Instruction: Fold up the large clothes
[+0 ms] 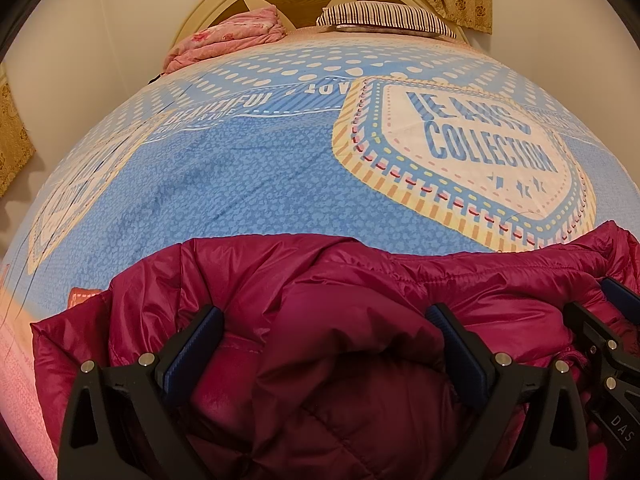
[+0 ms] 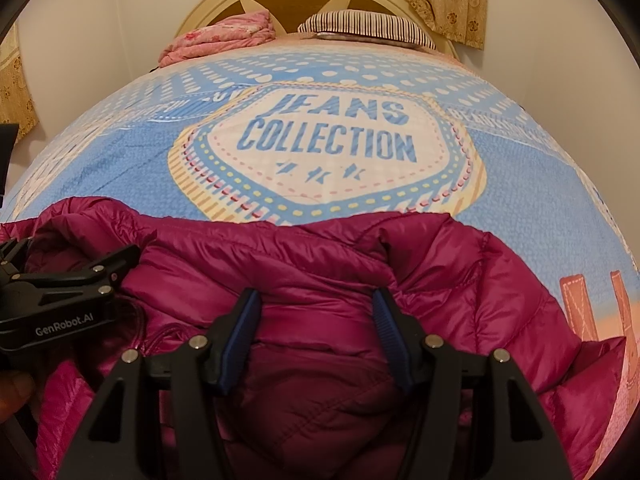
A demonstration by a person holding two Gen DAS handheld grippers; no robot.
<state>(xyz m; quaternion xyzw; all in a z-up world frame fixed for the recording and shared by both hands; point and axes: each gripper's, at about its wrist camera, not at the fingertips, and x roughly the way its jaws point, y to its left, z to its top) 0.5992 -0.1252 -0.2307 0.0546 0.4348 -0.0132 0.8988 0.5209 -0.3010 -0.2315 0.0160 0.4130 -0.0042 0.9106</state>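
- The jacket point(image 1: 360, 300), magenta and puffy, is bunched up at the foot end of the bed point(image 1: 248, 168), just short of the "JEANS COLLECTION" badge point(image 2: 328, 144).
- Left claw point(image 1: 324, 320) is wide open with a fold of jacket bulging up between its jaws, not pinched.
- Right claw point(image 2: 316, 312) is about half open, right over the jacket, fabric between the jaws but no grip that I can see.
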